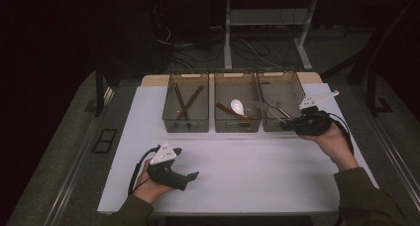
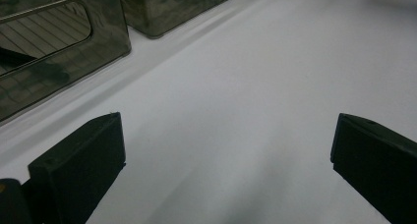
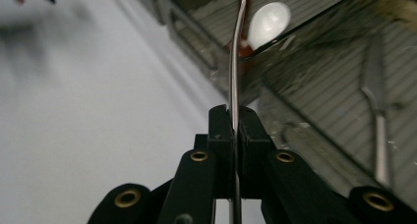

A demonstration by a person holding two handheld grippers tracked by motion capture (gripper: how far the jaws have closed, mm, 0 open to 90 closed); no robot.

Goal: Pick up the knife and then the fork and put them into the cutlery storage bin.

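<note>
My right tongs (image 3: 235, 117) are pressed together on the thin handle of a silver metal utensil (image 3: 235, 62), pinching it edge-on; its far end is too blurred to name. From above, my right tongs (image 1: 292, 122) hold the utensil (image 1: 262, 107) over the rightmost of three smoky transparent plastic bins (image 1: 282, 127) at the far side of the white tabletop (image 1: 257, 171). The middle bin (image 1: 236, 123) holds a white spoon (image 1: 237, 106). My left tongs (image 2: 226, 150) hang spread wide over bare tabletop, nothing between them, well apart from the bins.
</note>
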